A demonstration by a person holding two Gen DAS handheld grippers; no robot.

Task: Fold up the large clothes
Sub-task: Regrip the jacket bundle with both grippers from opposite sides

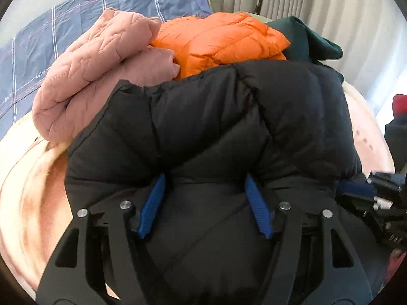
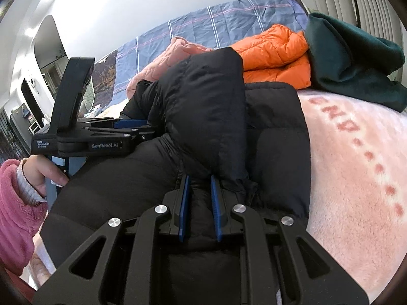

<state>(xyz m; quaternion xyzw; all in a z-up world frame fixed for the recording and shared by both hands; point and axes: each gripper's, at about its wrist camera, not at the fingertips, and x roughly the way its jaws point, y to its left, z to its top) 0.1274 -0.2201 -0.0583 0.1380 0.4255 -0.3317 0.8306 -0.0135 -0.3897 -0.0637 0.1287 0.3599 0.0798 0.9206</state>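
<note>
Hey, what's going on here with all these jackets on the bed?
A person holding a gripper in each hand is folding a black puffer jacket on a bed covered by a pink blanket. The right gripper is shut on a fold of the black fabric. The left gripper has its jaws spread wide, pressing into the jacket. Behind it lie a pink quilted garment, an orange puffer jacket and a dark green garment.
</note>
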